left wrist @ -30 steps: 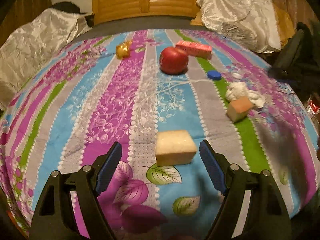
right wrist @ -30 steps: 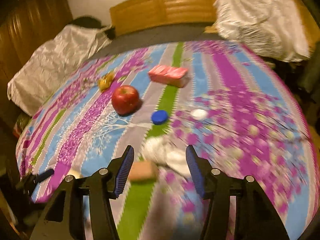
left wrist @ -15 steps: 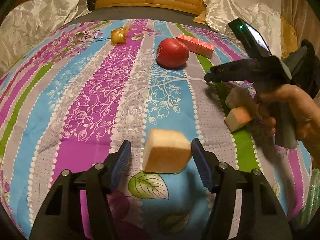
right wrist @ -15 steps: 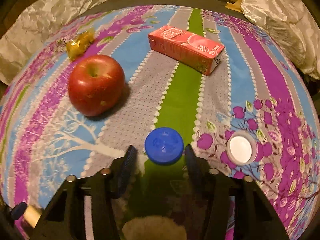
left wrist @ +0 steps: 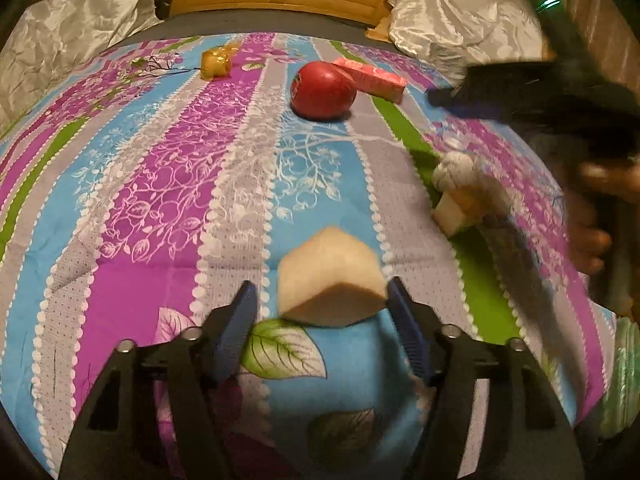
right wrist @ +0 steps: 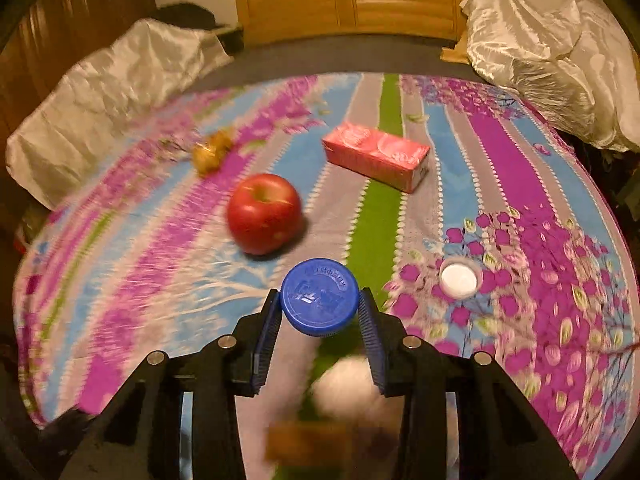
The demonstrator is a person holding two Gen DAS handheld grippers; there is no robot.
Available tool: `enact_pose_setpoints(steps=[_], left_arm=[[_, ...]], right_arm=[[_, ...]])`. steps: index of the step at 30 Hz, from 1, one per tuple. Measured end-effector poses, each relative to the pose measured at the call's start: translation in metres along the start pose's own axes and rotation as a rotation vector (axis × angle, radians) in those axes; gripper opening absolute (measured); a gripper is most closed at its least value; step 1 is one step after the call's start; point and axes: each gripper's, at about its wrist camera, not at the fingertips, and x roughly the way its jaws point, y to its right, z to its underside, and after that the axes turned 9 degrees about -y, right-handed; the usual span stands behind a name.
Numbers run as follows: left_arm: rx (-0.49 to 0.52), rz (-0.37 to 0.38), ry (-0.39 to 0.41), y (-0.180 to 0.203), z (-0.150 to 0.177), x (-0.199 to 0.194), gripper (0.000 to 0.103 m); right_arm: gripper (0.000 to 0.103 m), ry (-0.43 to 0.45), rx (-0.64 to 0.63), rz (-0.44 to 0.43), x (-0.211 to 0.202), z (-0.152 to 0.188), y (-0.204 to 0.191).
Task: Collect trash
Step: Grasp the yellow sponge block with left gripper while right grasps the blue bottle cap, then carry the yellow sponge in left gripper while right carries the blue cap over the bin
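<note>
Gripping a blue bottle cap (right wrist: 319,297), the right hand-held gripper (right wrist: 320,312) has both blue pads against the cap's rim; cap is round, ribbed edge, embossed white lettering on top, too blurred to read. Cap sits just in front of the red apple (right wrist: 264,213), lifted or resting on the bedspread (right wrist: 520,184), cannot tell which. Left hand-held gripper (left wrist: 320,304) is released, jaws spread around a pale yellow sponge block (left wrist: 330,278); right pad touches the block's corner, left pad stands apart. Sponge lies well in front of the apple (left wrist: 323,90), nearer the camera. Pink carton (right wrist: 376,158) lies flat behind and right of the apple, printing unreadable. Gold crumpled wrapper (right wrist: 212,152) behind-left of the apple. White cap (right wrist: 459,277) right of the apple, beside the blue cap. White crumpled tissue (left wrist: 454,168) and a second small sponge piece (left wrist: 456,206) right-front of the apple. Person's hand (left wrist: 592,216) holds the right gripper body, blurred.
</note>
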Motion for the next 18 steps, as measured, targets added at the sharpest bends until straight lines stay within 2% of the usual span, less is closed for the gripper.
enact_pose_setpoints(steps=[4,6,9,13,18], left_arm=[[-0.002,0.003,-0.003,-0.003,0.002,0.001,0.069],[0.012,0.016,-0.001,-0.001,0.001,0.001,0.056],[0.058,0.014,0.008,0.008,0.003,-0.001,0.044],[0.048,0.006,0.007,0.01,0.005,-0.008,0.041],[0.021,-0.019,0.046,0.01,-0.004,-0.035,0.041]], right_arm=[[0.041,0.043,0.025,-0.053,-0.04,0.03,-0.006],[0.041,0.052,0.047,-0.079,-0.054,0.045,-0.008],[0.041,0.059,0.08,-0.097,-0.074,0.07,-0.009],[0.041,0.066,0.103,-0.128,-0.096,0.097,-0.011],[0.041,0.105,0.09,-0.121,-0.135,0.123,-0.015]])
